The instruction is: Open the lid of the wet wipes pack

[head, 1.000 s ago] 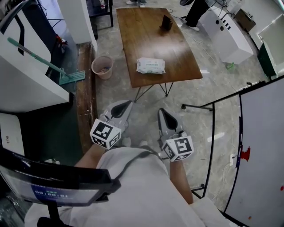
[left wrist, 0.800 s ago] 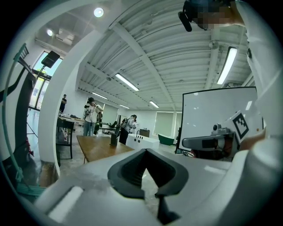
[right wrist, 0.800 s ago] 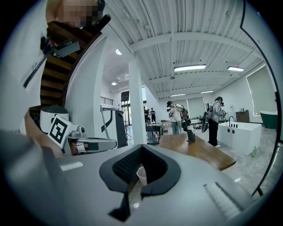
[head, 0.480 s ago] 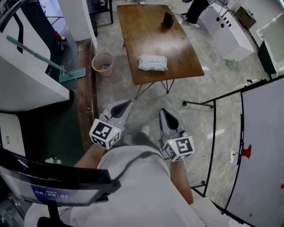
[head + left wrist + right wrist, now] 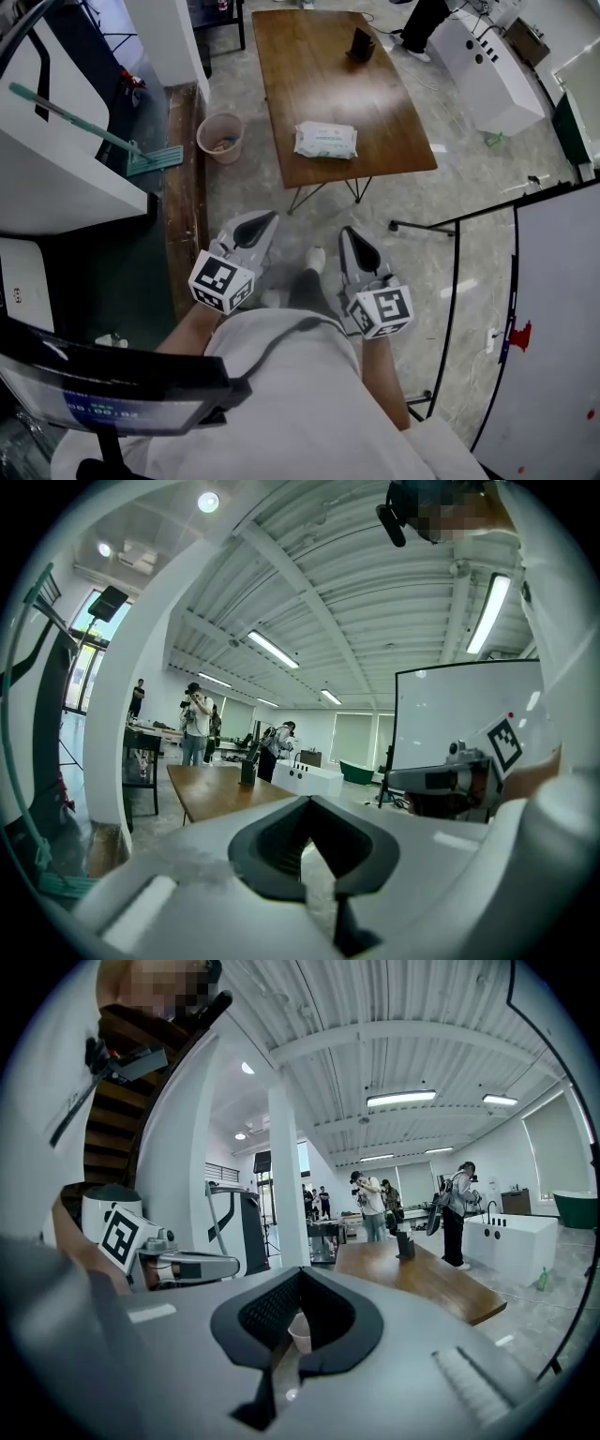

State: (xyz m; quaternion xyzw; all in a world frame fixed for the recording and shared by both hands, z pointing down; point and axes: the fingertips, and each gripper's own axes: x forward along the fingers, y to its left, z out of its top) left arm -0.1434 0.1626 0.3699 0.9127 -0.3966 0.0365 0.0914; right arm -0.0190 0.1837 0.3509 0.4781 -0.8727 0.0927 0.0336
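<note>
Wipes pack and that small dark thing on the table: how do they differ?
The pack is pale and lies flat; the dark thing is black and stands upright. The pack sits at the table's near end, the dark thing at its far end. Both rest on the wooden table.

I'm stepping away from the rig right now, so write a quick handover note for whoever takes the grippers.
Left gripper: shut, empty.
Right gripper: shut, empty.
Both are held short of the wooden table.
Wet wipes pack lies flat near the table's near end, apart from both grippers.
Done: nothing; the pack looks unopened.
Left: approach, steady the pack, open it.
</note>
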